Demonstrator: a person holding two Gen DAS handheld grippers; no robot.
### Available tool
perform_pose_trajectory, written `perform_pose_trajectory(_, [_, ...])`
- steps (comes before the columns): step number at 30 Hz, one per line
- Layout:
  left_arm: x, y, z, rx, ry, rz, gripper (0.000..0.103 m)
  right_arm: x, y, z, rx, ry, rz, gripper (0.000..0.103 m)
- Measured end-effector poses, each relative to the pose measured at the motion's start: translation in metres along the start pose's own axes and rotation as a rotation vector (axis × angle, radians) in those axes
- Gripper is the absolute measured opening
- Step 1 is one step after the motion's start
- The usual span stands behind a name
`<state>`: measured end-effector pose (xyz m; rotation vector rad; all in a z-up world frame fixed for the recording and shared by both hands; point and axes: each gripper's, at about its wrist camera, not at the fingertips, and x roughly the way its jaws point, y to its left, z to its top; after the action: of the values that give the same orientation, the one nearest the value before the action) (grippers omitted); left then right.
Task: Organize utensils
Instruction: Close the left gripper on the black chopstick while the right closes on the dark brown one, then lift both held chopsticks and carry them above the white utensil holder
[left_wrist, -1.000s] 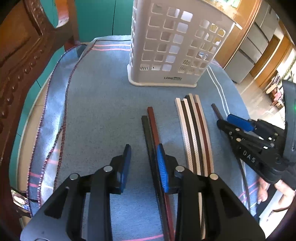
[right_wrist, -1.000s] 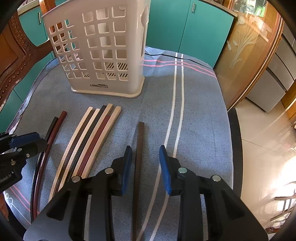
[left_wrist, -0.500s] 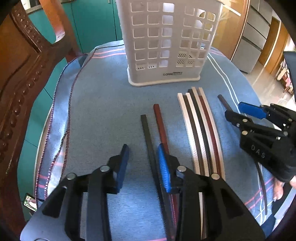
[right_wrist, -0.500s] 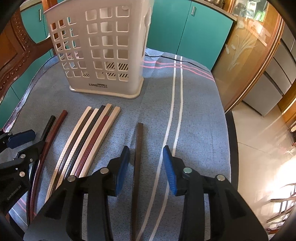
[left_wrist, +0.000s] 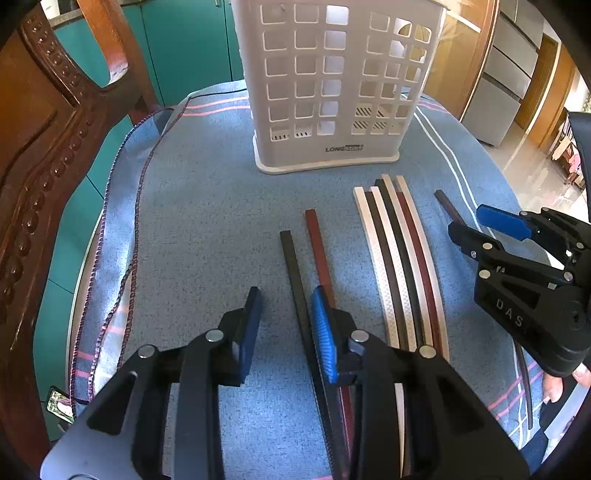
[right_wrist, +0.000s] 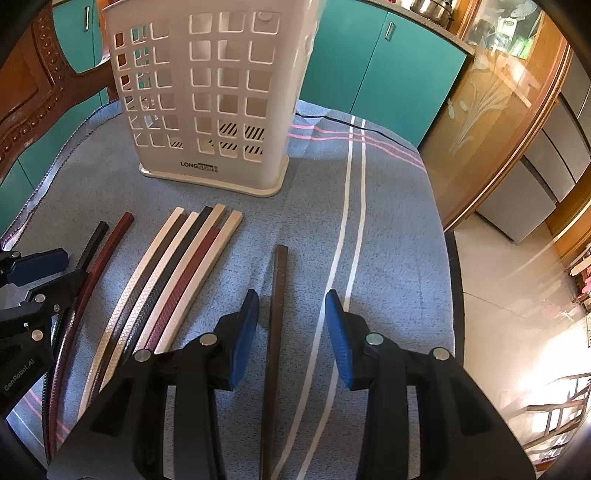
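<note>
Blue woven cloth (right_wrist: 388, 229) with white and pink stripes covers a rounded table; its right edge drops to a pale tiled floor (right_wrist: 517, 295), its left edge meets a carved dark-wood chair (left_wrist: 40, 155). Tall white plastic basket (left_wrist: 332, 81) with square lattice openings stands upright at the far middle of the cloth; bare cloth lies between its base and the near sticks. Long flat chopstick-like sticks lie lengthwise, tips toward the basket: a black stick (left_wrist: 295, 280) and a dark red stick (left_wrist: 318, 247) just beside each other; a tight bundle of cream, black and maroon textured sticks (left_wrist: 399, 258) touching side by side; a single dark brown stick (right_wrist: 277, 314) apart on the right. Left gripper (left_wrist: 286, 328), black with blue ribbed pads, is released, jaws spread; the black stick runs between the pads, close by the right one. Right gripper (right_wrist: 291, 332) is likewise released, jaws wide, straddling the dark brown stick without visible contact.
</note>
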<state>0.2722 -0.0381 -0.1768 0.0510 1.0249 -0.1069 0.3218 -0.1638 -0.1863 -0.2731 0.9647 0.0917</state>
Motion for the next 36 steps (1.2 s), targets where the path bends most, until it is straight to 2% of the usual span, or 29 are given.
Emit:
perform_pose_trajectory(1, [0.0, 0.0, 0.0, 0.0, 0.0, -0.002, 0.031, 0.0, 0.0, 0.0, 0.0, 0.0, 0.0, 0.032])
perform_pose_trajectory(3, [0.002, 0.002, 0.003, -0.001, -0.005, -0.01, 0.03, -0.001, 0.002, 0.0, 0.004, 0.005, 0.062, 0.009])
perform_pose_trajectory(5, [0.004, 0.005, 0.005, -0.012, -0.013, -0.016, 0.022, -0.003, 0.007, 0.0, -0.016, 0.0, 0.059, 0.007])
perform_pose_trajectory(6, [0.004, 0.009, 0.006, -0.024, -0.016, -0.023, 0.01, -0.004, 0.009, -0.001, -0.023, -0.006, 0.054, 0.007])
perform_pose_trajectory(10, [0.002, 0.019, 0.009, -0.068, -0.027, -0.058, 0.007, -0.013, 0.002, 0.001, 0.028, -0.044, 0.136, 0.007])
perform_pose_trajectory(13, [-0.004, 0.021, 0.011, -0.062, -0.058, -0.058, 0.007, -0.034, -0.006, 0.002, 0.05, -0.142, 0.147, 0.007])
perform_pose_trajectory(19, [-0.03, 0.02, 0.012, -0.06, -0.127, -0.07, 0.007, -0.061, -0.016, 0.0, 0.081, -0.241, 0.178, 0.007])
perform_pose_trajectory(23, [-0.07, 0.019, 0.01, -0.064, -0.203, -0.108, 0.007, -0.102, -0.033, -0.002, 0.123, -0.326, 0.251, 0.007])
perform_pose_trajectory(29, [-0.153, 0.027, 0.021, -0.073, -0.39, -0.149, 0.007, -0.172, -0.055, 0.007, 0.175, -0.47, 0.32, 0.007])
perform_pose_trajectory(32, [-0.188, 0.03, 0.037, -0.068, -0.469, -0.166, 0.007, -0.202, -0.066, 0.018, 0.215, -0.529, 0.365, 0.007])
perform_pose_trajectory(36, [-0.231, 0.035, 0.08, -0.071, -0.583, -0.186, 0.007, -0.23, -0.084, 0.053, 0.278, -0.614, 0.399, 0.007])
